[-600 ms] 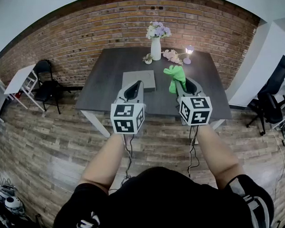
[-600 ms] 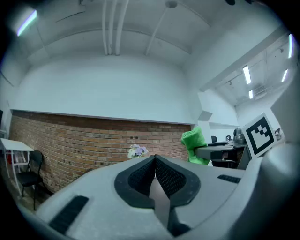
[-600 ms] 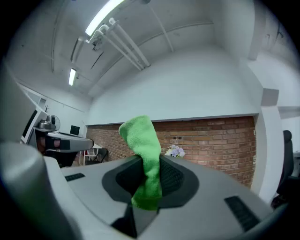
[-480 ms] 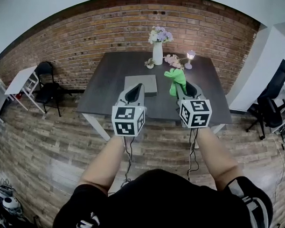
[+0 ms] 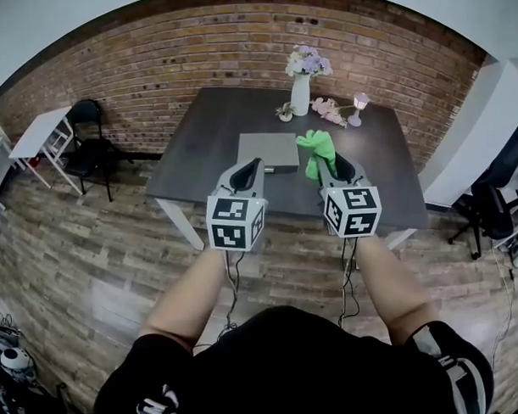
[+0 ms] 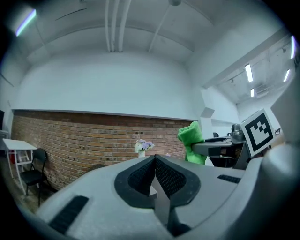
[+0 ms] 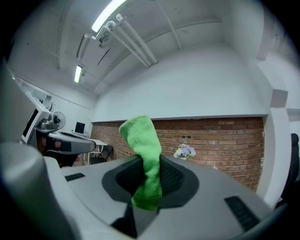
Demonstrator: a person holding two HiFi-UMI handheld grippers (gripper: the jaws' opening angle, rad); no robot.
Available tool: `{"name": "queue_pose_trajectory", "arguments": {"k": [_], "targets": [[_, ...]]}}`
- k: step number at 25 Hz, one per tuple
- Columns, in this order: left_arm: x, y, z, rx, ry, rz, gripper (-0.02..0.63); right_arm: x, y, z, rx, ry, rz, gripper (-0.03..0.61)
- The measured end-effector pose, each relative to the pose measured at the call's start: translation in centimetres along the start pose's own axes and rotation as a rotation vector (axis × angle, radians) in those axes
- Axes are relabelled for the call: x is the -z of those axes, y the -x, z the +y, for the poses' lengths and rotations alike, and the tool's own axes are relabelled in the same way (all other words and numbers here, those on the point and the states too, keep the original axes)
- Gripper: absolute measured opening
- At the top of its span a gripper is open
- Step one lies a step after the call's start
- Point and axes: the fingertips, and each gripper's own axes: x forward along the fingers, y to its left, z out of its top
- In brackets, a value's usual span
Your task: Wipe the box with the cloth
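Observation:
A flat grey box [image 5: 269, 151] lies near the front middle of the dark table [image 5: 197, 145]. My right gripper [image 5: 324, 161] is shut on a green cloth [image 5: 317, 151], which sticks up from its jaws [image 7: 143, 154] and hangs beside the box's right edge in the head view. The cloth [image 6: 193, 143] also shows at the right of the left gripper view. My left gripper [image 5: 256, 164] is shut with nothing between its jaws [image 6: 154, 159]. It is held in front of the box. Both grippers are raised level, short of the table's front edge.
At the table's far side stand a white vase of flowers [image 5: 301, 88], a small lamp [image 5: 357, 107] and pink blossoms [image 5: 332, 111]. A black chair [image 5: 89, 148] and a white side table [image 5: 32, 138] are at the left; an office chair [image 5: 500, 193] is at the right. A brick wall is behind.
The view has shifted, so the table and box sit slightly farther right and lower. Both grippers have stayed side by side, the cloth still held in the right one.

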Motion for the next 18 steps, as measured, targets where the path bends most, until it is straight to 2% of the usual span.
{"name": "queue_pose_trajectory", "arguments": {"k": [10, 14, 18], "targets": [[6.5, 3.2, 6.0, -0.029, 0.052, 0.105, 0.009, 6.7, -2.3, 6.0, -0.063, 0.032, 0.156, 0.080], [10.2, 5.4, 8.7, -0.060, 0.085, 0.159, 0.009, 10.7, -2.7, 10.3, -0.137, 0.044, 0.254, 0.080], [13.4, 6.9, 11.6, -0.105, 0.126, 0.213, 0.009, 13.0, -4.5, 13.8, -0.231, 0.040, 0.315, 0.080]]}}
